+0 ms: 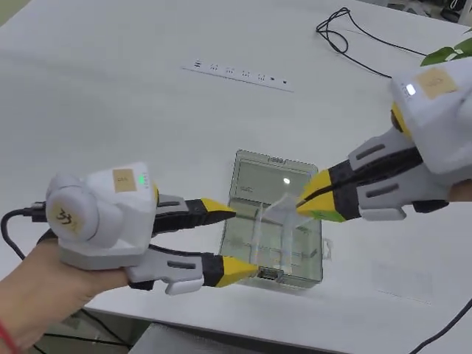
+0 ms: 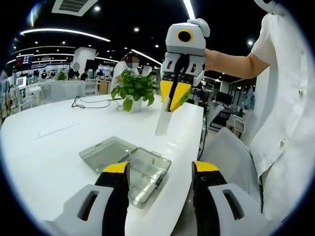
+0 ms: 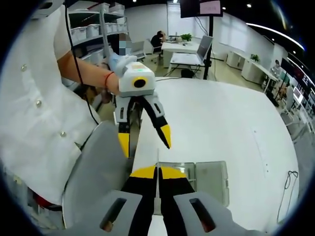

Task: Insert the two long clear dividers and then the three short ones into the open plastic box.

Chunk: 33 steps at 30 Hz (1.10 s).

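Head view: left claw (image 1: 230, 240) at lower left, released, with its yellow tips wide apart, one by the box's left side and one at its near left corner. Right claw (image 1: 310, 204) in from the right edge, clenched on a clear divider (image 1: 286, 209), tips pressed together over the box. Box (image 1: 258, 177) open at frame centre on the white counter (image 1: 110, 110), lid flat toward the top of the frame, base toward the bottom. Divider slanting down-left from the tips over the base; cannot tell whether touching it. Faint upright clear strips inside the base, too transparent to count. Power strip (image 1: 240, 74) at upper centre, cable (image 1: 354, 37) at upper right, plant (image 1: 450, 51) at the right edge.

Left gripper view: own claw (image 2: 161, 169) at the bottom, jaws apart, box (image 2: 147, 162) between and beyond them. Right claw (image 2: 173, 105) at upper centre, pointing down, divider (image 2: 162, 123) hanging from its tips above the box. Plant (image 2: 133, 91) left of it.

Right gripper view: own claw (image 3: 157, 172) gripping the divider (image 3: 157, 158), seen edge-on as a thin line. Left claw (image 3: 145, 142) just above, spread. Box (image 3: 209, 182) right of the tips.
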### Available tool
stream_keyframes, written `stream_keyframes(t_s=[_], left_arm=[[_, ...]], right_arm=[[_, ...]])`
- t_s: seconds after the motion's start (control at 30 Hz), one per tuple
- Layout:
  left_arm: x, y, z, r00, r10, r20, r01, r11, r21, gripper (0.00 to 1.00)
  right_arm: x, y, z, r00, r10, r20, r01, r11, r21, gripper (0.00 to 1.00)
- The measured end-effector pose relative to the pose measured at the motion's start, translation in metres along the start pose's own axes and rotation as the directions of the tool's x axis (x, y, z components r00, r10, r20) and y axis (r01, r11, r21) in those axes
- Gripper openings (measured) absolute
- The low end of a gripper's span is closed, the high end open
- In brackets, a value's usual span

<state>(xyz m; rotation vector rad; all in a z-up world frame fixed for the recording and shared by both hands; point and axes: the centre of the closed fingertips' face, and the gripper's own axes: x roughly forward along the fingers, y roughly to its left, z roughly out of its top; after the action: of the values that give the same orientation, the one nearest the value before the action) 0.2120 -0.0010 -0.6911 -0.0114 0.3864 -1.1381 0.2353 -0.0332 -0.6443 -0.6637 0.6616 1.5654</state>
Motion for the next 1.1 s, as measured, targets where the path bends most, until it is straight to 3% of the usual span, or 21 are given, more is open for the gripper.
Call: stream_keyframes(t_s=[0.27, 0.57, 0.9, 1.1], left_arm=[[-0.004, 0.016, -0.016, 0.9980, 0.053, -0.035, -0.054, 0.998, -0.026, 0.69], [-0.006, 0.026, -0.023, 0.9967, 0.079, -0.017, -0.080, 0.996, -0.042, 0.86], [-0.006, 0.028, -0.029, 0.9961, 0.086, -0.023, -0.087, 0.993, -0.077, 0.94], [-0.007, 0.027, -0.030, 0.9959, 0.088, -0.022, -0.090, 0.993, -0.082, 0.95]], right_arm=[[0.024, -0.025, -0.012, 0.9993, -0.031, 0.021, 0.031, 0.999, 0.039, 0.02], [0.059, -0.035, -0.032, 0.9991, -0.034, 0.027, 0.032, 0.997, 0.072, 0.02], [0.082, -0.036, -0.043, 0.9993, -0.028, 0.025, 0.025, 0.995, 0.093, 0.02], [0.086, -0.037, -0.048, 0.9995, -0.029, 0.013, 0.028, 0.995, 0.094, 0.02]])
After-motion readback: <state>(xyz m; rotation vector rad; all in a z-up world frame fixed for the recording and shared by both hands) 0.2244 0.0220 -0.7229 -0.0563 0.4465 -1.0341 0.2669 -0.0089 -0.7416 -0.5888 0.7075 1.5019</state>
